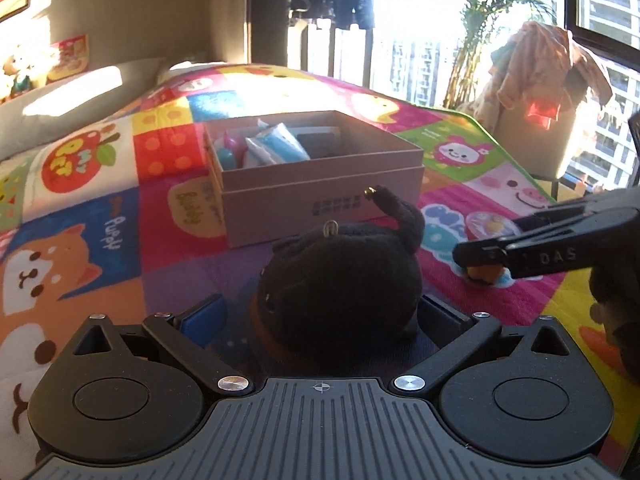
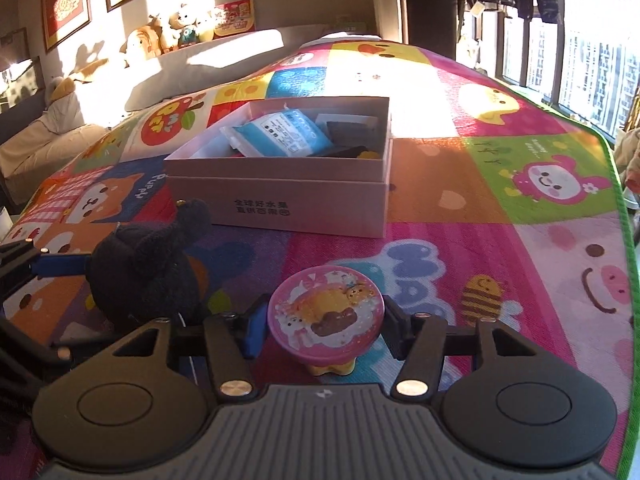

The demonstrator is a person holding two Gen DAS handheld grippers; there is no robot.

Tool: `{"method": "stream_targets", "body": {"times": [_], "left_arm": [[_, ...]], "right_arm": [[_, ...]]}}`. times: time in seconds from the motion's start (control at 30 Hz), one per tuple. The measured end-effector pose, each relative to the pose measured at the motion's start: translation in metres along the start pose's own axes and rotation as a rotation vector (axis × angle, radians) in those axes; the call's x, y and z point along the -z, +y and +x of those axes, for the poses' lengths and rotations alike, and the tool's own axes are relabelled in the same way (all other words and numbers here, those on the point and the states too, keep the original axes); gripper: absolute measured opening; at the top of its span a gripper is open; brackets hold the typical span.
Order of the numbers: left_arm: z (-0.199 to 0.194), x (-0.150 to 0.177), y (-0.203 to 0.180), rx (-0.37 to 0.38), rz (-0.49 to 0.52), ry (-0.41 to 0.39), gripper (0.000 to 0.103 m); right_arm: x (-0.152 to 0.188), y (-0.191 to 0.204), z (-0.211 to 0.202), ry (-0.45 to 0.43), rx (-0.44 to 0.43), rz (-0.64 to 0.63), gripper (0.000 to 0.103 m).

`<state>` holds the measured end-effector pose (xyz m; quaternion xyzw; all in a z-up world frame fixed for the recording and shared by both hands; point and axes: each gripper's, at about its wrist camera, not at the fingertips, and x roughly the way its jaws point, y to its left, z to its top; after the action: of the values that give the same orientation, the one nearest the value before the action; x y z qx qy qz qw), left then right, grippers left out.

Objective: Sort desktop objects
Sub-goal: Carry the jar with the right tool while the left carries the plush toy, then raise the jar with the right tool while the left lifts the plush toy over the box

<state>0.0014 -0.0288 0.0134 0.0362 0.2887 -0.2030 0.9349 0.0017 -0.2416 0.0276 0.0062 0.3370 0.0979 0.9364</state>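
A black plush toy (image 1: 340,280) with a gold ring lies on the colourful cartoon mat (image 1: 100,240), between the wide-spread fingers of my left gripper (image 1: 320,306). A strip of mat shows between its left blue pad (image 1: 206,312) and the plush. A round pink tin (image 2: 326,308) with a bear picture stands on a yellow base. My right gripper (image 2: 325,332) has its pads against both sides of the tin. In the left wrist view the right gripper (image 1: 480,256) reaches in from the right over the tin (image 1: 486,226). The plush (image 2: 144,272) lies left of it.
An open cardboard box (image 2: 280,200) just behind both objects holds a blue packet (image 2: 280,136) and other items; the same box (image 1: 320,196) appears in the left view. The mat's green edge (image 2: 624,240) runs along the right. Pillows and stuffed animals (image 2: 160,36) line the far wall.
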Motion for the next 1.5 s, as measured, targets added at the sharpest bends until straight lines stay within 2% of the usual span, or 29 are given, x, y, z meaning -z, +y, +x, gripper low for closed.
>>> {"method": "stream_targets", "body": {"times": [0.13,0.2,0.3,0.37,0.43,0.5,0.57,0.8,0.87,1.2,1.33,1.43,1.5], "left_arm": [[0.008,-0.001,-0.006,0.078,-0.034,0.046,0.103],[0.004,0.002,-0.018,0.125,0.008,0.061,0.103],[-0.01,0.01,-0.034,0.257,0.095,0.084,0.103],[-0.02,0.014,-0.042,0.288,0.158,0.06,0.103],[-0.024,0.015,-0.047,0.233,0.201,0.023,0.103],[-0.018,0.012,-0.046,0.138,0.204,0.001,0.103],[-0.006,0.006,-0.045,0.083,0.188,0.004,0.103],[0.026,-0.005,-0.047,0.031,0.144,0.045,0.101],[0.023,-0.006,-0.045,0.025,0.124,0.046,0.08],[-0.01,0.0,-0.048,-0.011,0.104,0.038,0.078],[-0.045,-0.007,-0.057,0.008,0.122,-0.025,0.078],[-0.074,-0.03,-0.063,0.015,0.186,-0.131,0.078],[-0.086,-0.051,-0.065,-0.001,0.241,-0.208,0.078]], "right_arm": [[0.006,-0.011,-0.009,0.002,0.041,0.005,0.056],[0.008,-0.014,-0.012,0.001,0.052,0.005,0.056],[0.01,-0.015,-0.014,-0.003,0.056,0.0,0.056],[0.01,-0.015,-0.013,-0.002,0.056,-0.001,0.056],[0.01,-0.015,-0.01,0.003,0.057,0.001,0.056],[0.01,-0.015,-0.009,0.006,0.059,0.004,0.056],[0.01,-0.015,-0.009,0.006,0.061,0.004,0.057],[0.011,-0.013,-0.012,0.004,0.072,-0.004,0.057],[0.011,-0.015,-0.013,0.014,0.068,0.013,0.055],[0.007,-0.002,-0.038,-0.012,0.054,-0.038,0.055],[-0.001,0.007,-0.063,-0.032,0.007,-0.069,0.055],[-0.016,0.012,-0.092,-0.087,-0.022,-0.11,0.055],[-0.033,0.013,-0.115,-0.157,-0.026,-0.131,0.055]]}}
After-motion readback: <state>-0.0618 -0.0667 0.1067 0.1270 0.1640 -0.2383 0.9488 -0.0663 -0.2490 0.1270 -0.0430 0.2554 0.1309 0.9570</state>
